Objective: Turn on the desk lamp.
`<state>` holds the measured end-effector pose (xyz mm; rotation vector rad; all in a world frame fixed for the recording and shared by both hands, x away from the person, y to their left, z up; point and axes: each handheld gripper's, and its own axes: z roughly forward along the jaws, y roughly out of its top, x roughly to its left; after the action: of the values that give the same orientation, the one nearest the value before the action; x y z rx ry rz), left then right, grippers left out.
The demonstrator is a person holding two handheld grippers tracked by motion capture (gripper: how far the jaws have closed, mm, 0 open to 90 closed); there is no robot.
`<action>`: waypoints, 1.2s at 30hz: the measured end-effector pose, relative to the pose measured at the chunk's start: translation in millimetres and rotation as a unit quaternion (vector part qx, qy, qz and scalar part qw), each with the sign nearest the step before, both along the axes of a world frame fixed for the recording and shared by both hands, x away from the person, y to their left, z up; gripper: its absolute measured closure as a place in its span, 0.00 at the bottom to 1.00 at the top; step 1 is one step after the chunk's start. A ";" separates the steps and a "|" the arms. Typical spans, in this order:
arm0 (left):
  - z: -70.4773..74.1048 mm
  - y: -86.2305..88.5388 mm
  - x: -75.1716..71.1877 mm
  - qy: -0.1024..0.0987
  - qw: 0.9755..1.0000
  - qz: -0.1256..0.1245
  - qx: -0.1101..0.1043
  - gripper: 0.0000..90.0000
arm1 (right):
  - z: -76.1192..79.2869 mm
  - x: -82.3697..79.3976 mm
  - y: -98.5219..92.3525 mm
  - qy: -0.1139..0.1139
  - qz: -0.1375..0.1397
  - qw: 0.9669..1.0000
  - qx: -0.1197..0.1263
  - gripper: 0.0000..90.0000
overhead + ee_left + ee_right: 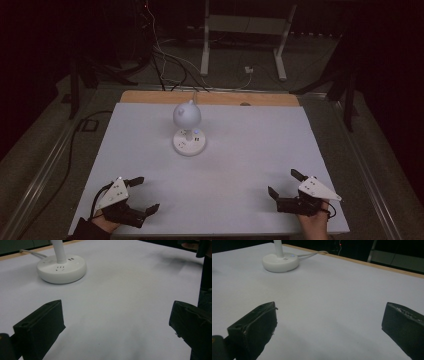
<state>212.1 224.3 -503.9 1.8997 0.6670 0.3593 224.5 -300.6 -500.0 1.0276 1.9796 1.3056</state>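
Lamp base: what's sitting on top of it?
On the round lamp base stands a white stem carrying the lamp head; socket holes and a small lit indicator show. The head hides part of the base top.

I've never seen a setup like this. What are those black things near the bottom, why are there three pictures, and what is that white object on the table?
No robot here: a person holds a hand tool in each hand, each ending in two black jaws. The high view looks down from above the person's side: the left tongs and right tongs rest near the front edge of the white table, both open and holding nothing. The other two pictures come from small cameras riding on each tool, so the black blocks at their bottom corners are that tool's own jaws. Toward the back of the table stands a small white lamp with a rounded head on a round base that has sockets in it; its cord trails off the far edge.
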 end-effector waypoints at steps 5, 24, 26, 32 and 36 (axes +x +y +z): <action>0.5 0.3 0.1 0.000 1.000 0.000 0.004 0.00 | 0.2 -0.1 0.7 -0.003 -0.002 1.000 0.001 0.00; 5.3 2.9 -0.5 0.004 1.000 0.008 -0.029 0.00 | 0.5 -0.4 -1.2 -0.001 0.007 0.999 0.032 0.00; 7.3 4.9 -0.3 0.003 0.999 0.023 -0.034 0.00 | 0.4 -0.3 -1.0 -0.001 0.008 1.000 0.030 0.00; 8.2 6.1 -0.2 0.003 0.999 0.032 -0.041 0.00 | 1.1 -1.0 0.0 -0.005 0.010 1.000 0.027 0.00; 7.9 5.4 0.1 0.003 0.999 0.034 -0.036 0.00 | 2.6 -2.3 1.2 -0.014 0.015 0.999 0.027 0.00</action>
<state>212.2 229.7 -496.0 1.8134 0.7396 0.3671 222.2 -299.4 -497.4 1.0027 1.9559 1.3896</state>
